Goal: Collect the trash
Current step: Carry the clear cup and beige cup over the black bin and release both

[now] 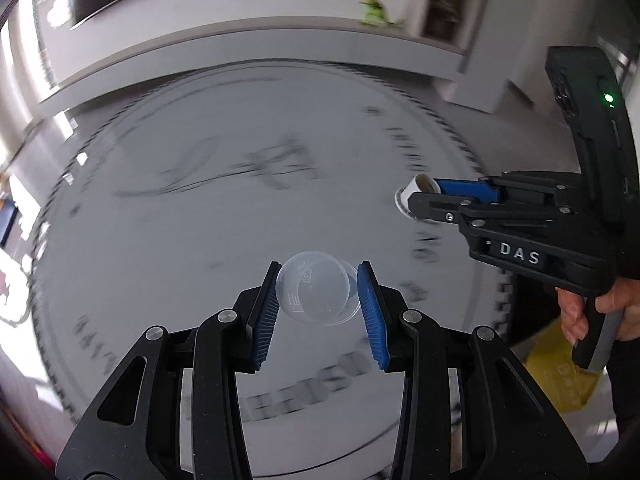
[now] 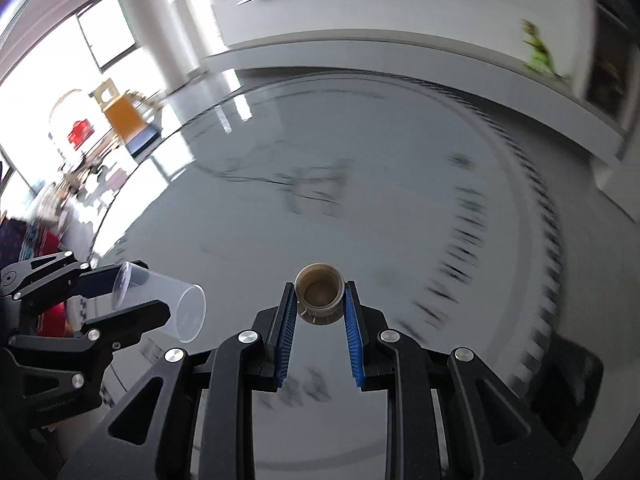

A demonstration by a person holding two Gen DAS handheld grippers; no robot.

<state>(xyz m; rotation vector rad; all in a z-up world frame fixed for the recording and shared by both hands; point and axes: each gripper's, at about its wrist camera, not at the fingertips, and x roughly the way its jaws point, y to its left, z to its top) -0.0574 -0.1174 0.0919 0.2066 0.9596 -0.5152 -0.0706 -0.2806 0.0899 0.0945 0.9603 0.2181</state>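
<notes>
- Two grippers are loaded at once, each carrying one piece of trash above a round dark table (image 1: 168, 240) with a printed dial pattern.
- Left gripper (image 1: 318, 300): jaws closed on a clear plastic cup (image 1: 314, 294). The blue pads (image 1: 266, 320) press the cup wall from both sides. The cup lies on its side between the fingertips, its open mouth toward the camera.
- Right gripper (image 2: 320, 300): jaws closed on a small beige cap-like cup (image 2: 320, 290). It sits at the very tips of the pads, open end toward the camera, with a flanged white rim just below the pad tips.
- Risk, thin wall: the clear cup is likely soft. Excess squeeze can buckle it and let it pop out of the pads.
- Risk, tip grip: the beige cup is held only at the fingertips. A quick swing or wrist roll can twist it loose and drop it onto the table.
- Risk, collision: in the left view, the right gripper (image 1: 416, 200) is near, at the right. Converging paths can knock one item out of its grip.
- Risk, blur: the background is smeared in both views, so the drop point must be confirmed before release. A yellow bag (image 1: 560, 376) shows at the lower right beyond the table edge; whether it is the trash bag cannot be told.
</notes>
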